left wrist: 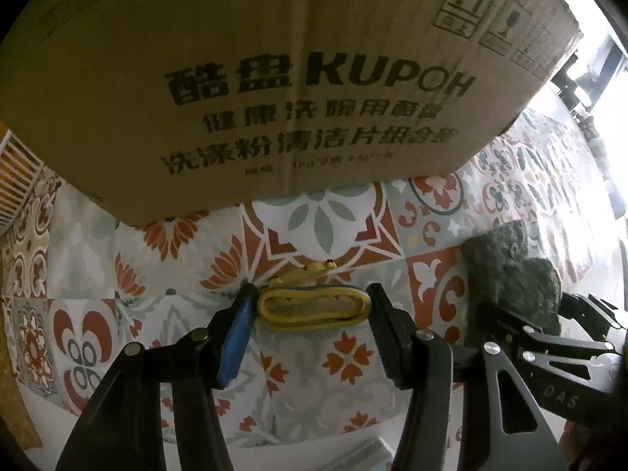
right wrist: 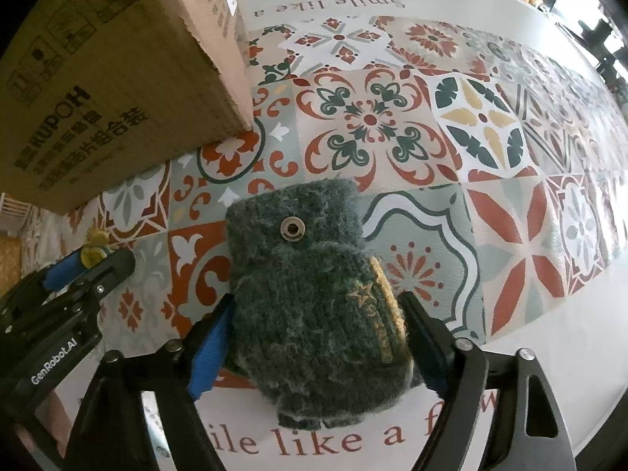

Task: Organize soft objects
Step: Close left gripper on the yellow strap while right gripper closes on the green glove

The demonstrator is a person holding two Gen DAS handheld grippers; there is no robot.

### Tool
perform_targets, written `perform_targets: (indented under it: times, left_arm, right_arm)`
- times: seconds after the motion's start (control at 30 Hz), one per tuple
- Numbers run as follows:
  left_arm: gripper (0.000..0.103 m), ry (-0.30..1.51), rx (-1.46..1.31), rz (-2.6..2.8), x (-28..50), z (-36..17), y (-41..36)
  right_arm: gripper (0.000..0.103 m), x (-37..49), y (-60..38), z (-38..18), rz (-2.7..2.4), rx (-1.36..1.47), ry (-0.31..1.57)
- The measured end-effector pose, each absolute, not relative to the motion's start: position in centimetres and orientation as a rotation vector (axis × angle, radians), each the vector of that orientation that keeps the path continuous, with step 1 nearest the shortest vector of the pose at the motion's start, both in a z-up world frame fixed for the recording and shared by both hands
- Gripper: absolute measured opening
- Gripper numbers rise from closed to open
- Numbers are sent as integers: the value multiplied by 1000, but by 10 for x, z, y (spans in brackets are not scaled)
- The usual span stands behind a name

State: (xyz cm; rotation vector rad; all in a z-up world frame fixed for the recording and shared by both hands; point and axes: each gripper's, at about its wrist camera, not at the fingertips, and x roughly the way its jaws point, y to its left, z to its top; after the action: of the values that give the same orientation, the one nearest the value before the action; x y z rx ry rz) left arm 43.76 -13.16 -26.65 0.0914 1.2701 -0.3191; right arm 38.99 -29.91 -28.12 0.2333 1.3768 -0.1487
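Observation:
A folded yellow soft band lies on the patterned tablecloth, between the fingers of my left gripper, which is open around it, fingertips at its two ends. A dark green fuzzy knitted mitten with a metal snap button lies flat between the fingers of my right gripper, which is open around it. The mitten also shows at the right of the left wrist view, with the right gripper by it. The left gripper shows at the left of the right wrist view.
A large cardboard box printed KUPOH stands just behind the yellow band, also seen at upper left in the right wrist view. A white slatted basket sits at the far left. The tiled tablecloth stretches to the right.

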Motion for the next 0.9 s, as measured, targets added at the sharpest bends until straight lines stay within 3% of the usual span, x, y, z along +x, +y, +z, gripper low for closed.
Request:
perform_targets:
  times: [0.4,0.57,0.9]
  left_arm:
    - [55,1256,94,-346,416,-260,-122]
    - [55,1233,103,-341,406,-249,-121]
    - [55,1194,91,-344,396,-229,-116]
  right_arm:
    - [39,370,-288,-265,-94,250,1328]
    - [31,364,-284,-258,-72,270,1307]
    - [28,357,-282,-231,-56,273,1243]
